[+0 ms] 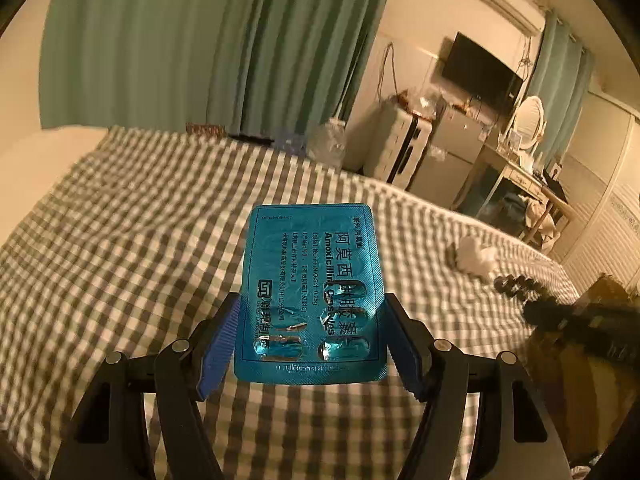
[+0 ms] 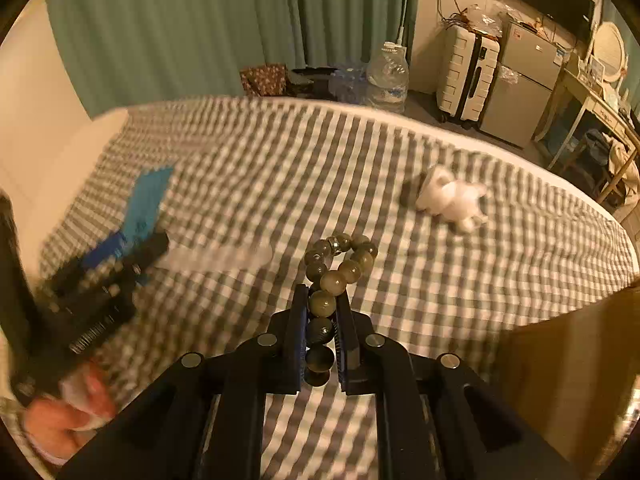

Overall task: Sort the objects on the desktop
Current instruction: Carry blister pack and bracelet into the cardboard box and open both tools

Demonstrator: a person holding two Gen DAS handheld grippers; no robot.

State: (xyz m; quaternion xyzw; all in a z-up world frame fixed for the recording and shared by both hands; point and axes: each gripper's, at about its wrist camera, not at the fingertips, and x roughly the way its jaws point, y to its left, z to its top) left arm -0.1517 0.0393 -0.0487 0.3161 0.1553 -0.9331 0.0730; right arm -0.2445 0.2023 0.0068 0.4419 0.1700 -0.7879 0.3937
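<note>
A: Beads nearest me: my right gripper (image 2: 322,312) is clamped on the bead bracelet (image 2: 340,260), its loop dangling at twelve o'clock, clear of the checked bedsheet (image 2: 500,264).

B: Left gripper (image 1: 312,312)?

A: Pinching the blue pill blister (image 1: 310,292) by both edges, held flat, probably for carrying.

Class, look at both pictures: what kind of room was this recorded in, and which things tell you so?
Most likely a bedroom: a bed with a checked sheet fills the foreground, green curtains hang behind it, and a dressing table with an oval mirror stands beside a suitcase.

Blue blister pack (image 1: 310,296), olive-green bead bracelet (image 2: 338,268), grey-and-white checked bedsheet (image 1: 140,220).
</note>
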